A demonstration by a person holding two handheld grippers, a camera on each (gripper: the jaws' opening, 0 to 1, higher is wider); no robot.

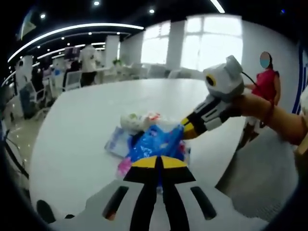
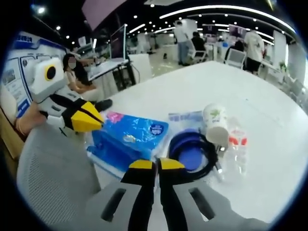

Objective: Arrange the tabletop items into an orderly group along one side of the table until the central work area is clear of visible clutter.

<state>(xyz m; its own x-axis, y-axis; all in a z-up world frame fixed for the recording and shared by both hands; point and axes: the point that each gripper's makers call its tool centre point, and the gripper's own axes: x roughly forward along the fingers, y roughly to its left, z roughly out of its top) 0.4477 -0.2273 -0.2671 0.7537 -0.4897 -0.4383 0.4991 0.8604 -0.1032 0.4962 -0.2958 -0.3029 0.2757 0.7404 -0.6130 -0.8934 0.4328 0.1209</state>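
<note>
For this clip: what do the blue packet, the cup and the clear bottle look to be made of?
The blue rectangular packet looks like soft plastic film: glossy, with creases and highlights. The white printed cup lying on its side appears matte, likely paper, though thin plastic is possible. The clear bottle with the red label seems to be transparent plastic; the white table shows through it.

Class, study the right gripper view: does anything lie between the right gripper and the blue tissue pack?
Nothing visible does. The right gripper, jaws closed, sits just short of the blue tissue pack, with bare white table beyond.

white table [image 2: 269, 96], clustered packets [image 2: 127, 139], cup [image 2: 215, 124]
</note>
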